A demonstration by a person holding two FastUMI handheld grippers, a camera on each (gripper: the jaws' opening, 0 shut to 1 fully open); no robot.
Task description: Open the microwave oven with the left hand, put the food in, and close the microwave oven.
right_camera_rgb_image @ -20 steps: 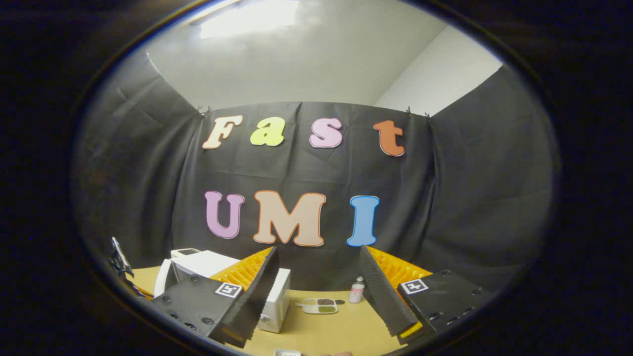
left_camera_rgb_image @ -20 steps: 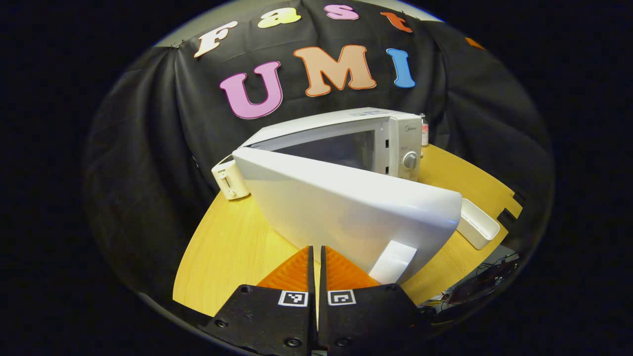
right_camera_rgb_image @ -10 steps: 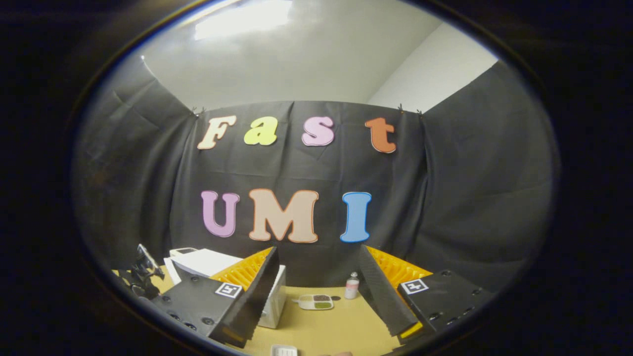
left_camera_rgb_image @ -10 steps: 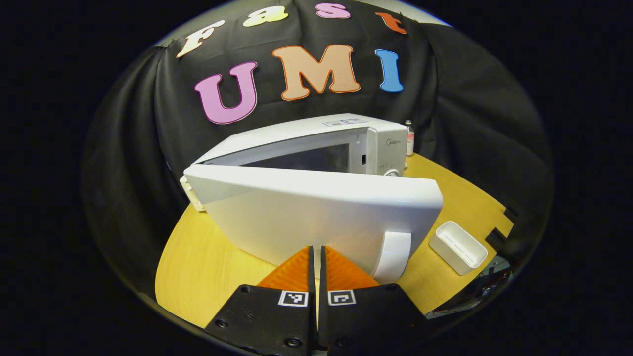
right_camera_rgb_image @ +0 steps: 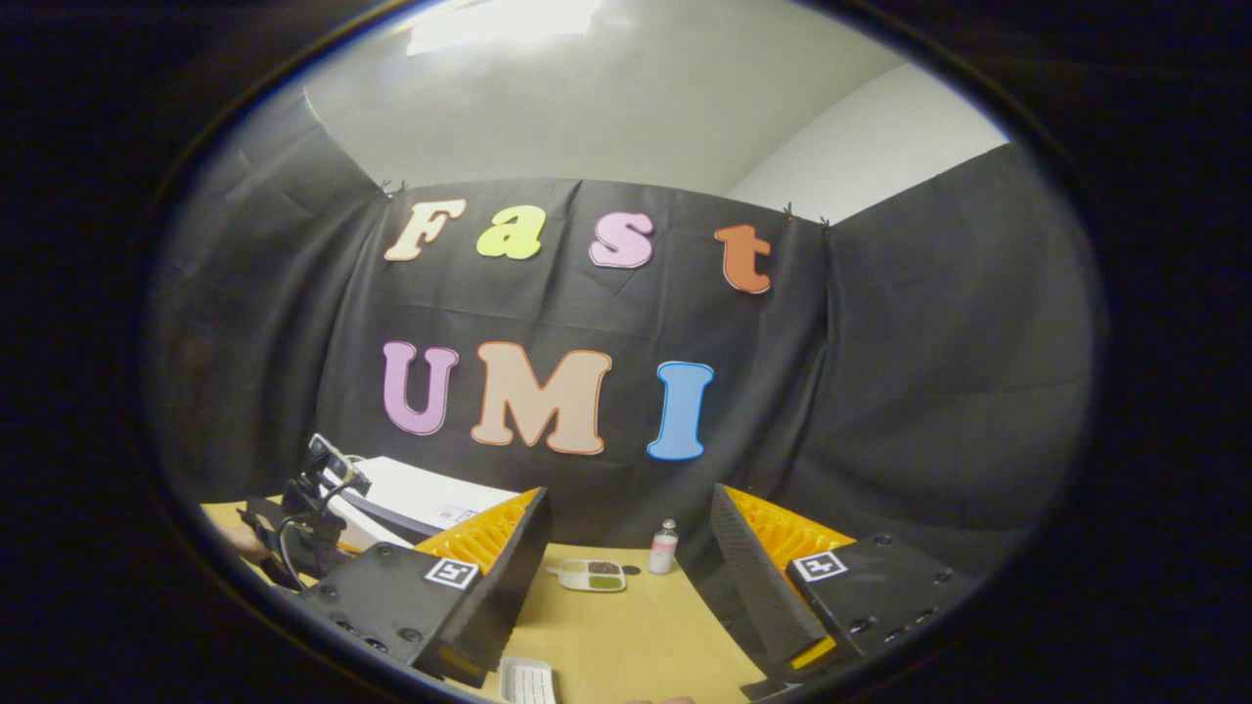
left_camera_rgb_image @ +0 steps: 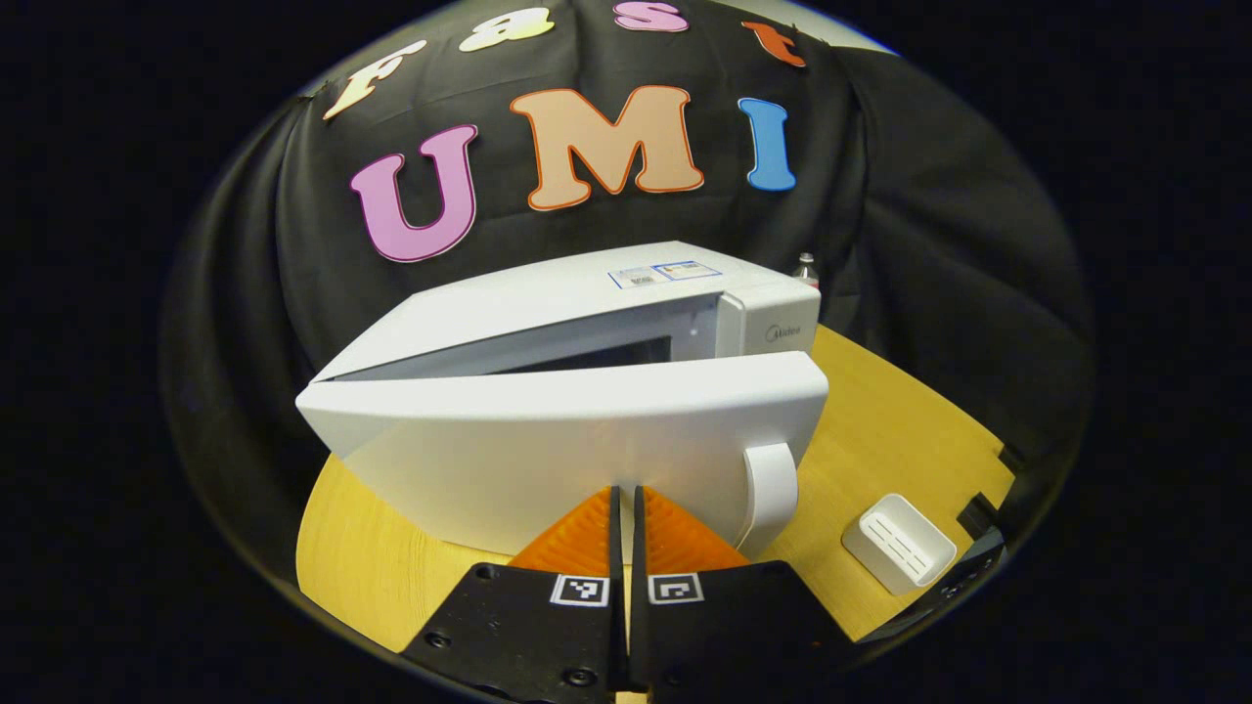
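Wooden surface [left_camera_rgb_image: 880,440] carrying microwave [left_camera_rgb_image: 587,293]: I'm nudging its door [left_camera_rgb_image: 567,440] with together left tongs [left_camera_rgb_image: 626,518]; slipping risks rebound; right tongs [right_camera_rgb_image: 626,577] apart.

The microwave oven [left_camera_rgb_image: 577,391] bears the brand "Midea" on its front panel; its top stickers are illegible.

White microwave [left_camera_rgb_image: 548,323], yellow wooden table [left_camera_rgb_image: 900,430], white tray [left_camera_rgb_image: 898,544], pink-labelled bottle [right_camera_rgb_image: 664,548]
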